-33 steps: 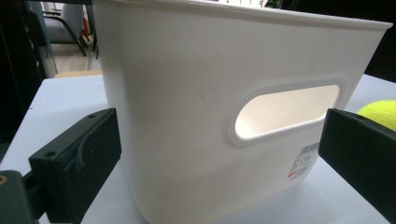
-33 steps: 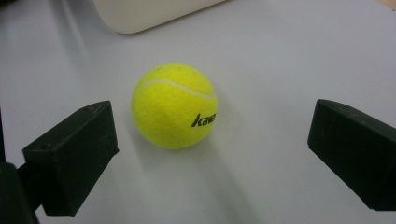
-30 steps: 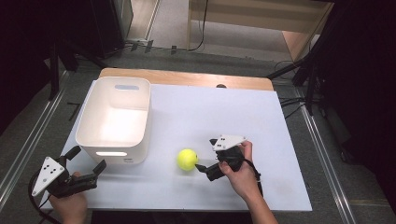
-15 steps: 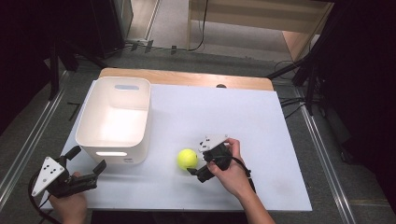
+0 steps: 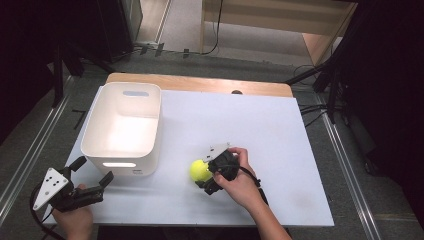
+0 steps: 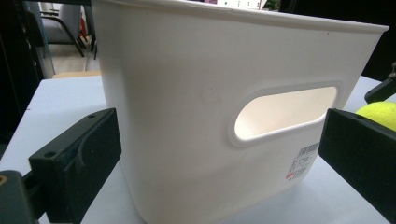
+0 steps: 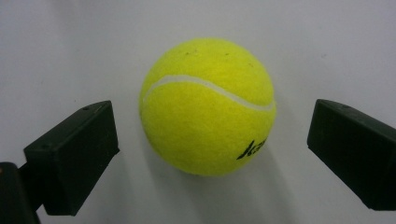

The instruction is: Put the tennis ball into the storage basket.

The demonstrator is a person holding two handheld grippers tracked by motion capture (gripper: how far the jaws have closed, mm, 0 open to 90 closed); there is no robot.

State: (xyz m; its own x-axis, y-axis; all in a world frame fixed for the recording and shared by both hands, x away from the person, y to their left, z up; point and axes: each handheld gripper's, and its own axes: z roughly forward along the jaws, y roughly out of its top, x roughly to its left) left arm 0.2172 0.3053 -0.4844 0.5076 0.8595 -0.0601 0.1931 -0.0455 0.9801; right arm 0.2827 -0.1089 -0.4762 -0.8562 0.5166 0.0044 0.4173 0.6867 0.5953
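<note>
A yellow tennis ball [image 5: 199, 170] lies on the white table top [image 5: 280, 130], right of the white bin [image 5: 122, 127]. My right gripper [image 5: 206, 176] is at the ball from the right, and its open jaws stand either side of the ball [image 7: 208, 105] with gaps on both sides. My left gripper [image 5: 90, 172] is open at the table's near left corner, pointing at the bin's near wall [image 6: 233, 93] with its handle slot. The ball's edge [image 6: 378, 112] peeks out behind that gripper's right jaw.
The bin is empty and stands on the left half of the table. A wooden strip [image 5: 200, 84] runs along the table's far edge. Metal rails [image 5: 345, 165] flank the table, with cables on the floor beyond.
My right gripper has moved left towards the ball until its jaws stand around it. The ball, the bin and my left gripper have stayed put.
</note>
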